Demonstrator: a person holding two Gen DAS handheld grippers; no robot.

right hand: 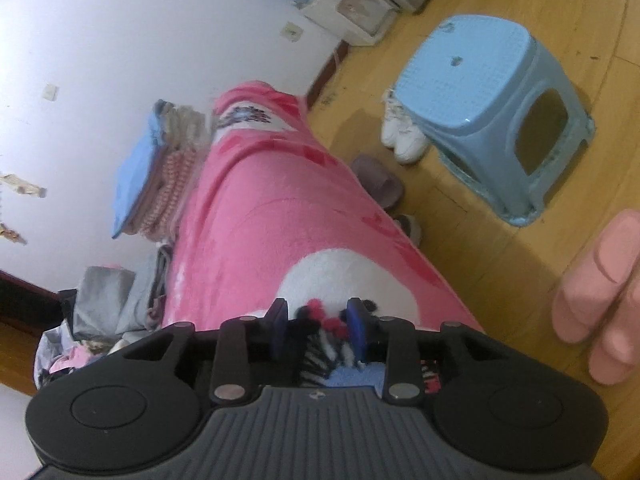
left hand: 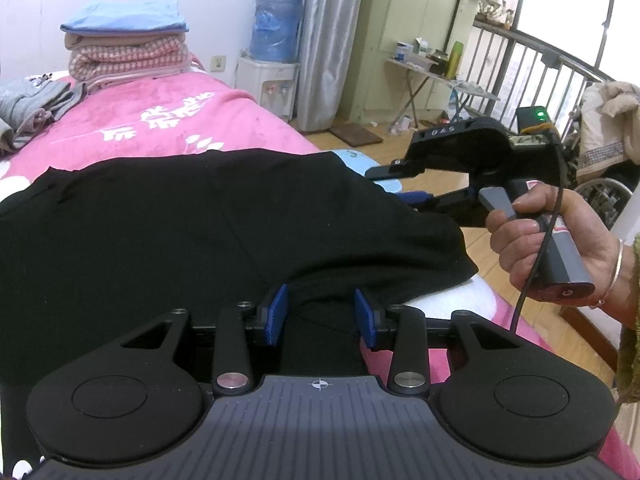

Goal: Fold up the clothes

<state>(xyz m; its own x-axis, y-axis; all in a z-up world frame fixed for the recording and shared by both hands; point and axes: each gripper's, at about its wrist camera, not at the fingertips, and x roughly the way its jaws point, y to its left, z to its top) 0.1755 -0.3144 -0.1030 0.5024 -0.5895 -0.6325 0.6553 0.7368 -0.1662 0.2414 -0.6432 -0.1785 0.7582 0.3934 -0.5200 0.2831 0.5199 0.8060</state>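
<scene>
- The black garment (left hand: 192,232) lies spread across the pink blanket (left hand: 168,120) on the bed, its near hem running under the left gripper (left hand: 320,312); this reads as the set-up for a fold, the cloth laid out but no fold in it that I can see
- The left gripper hangs low over that hem, blue pads parted with black cloth lying in the gap; the pads do not seem to be pinching it, so I call it released, poised to take the edge
- The right gripper (left hand: 394,184) sits at the garment's far right edge in the person's hand (left hand: 552,236), fingers apart and reaching in toward the cloth; from its own camera (right hand: 318,320) the jaws stand parted with only patterned bedding between them, nothing held
- A folded stack (left hand: 128,48) sits at the head of the bed, likely where finished pieces go; a grey heap (left hand: 36,108) sits to the left
- Next, by my judgement: both grippers need to close on matching edges, then lift together and carry the cloth over evenly; a one-sided grab would skew the fold
</scene>
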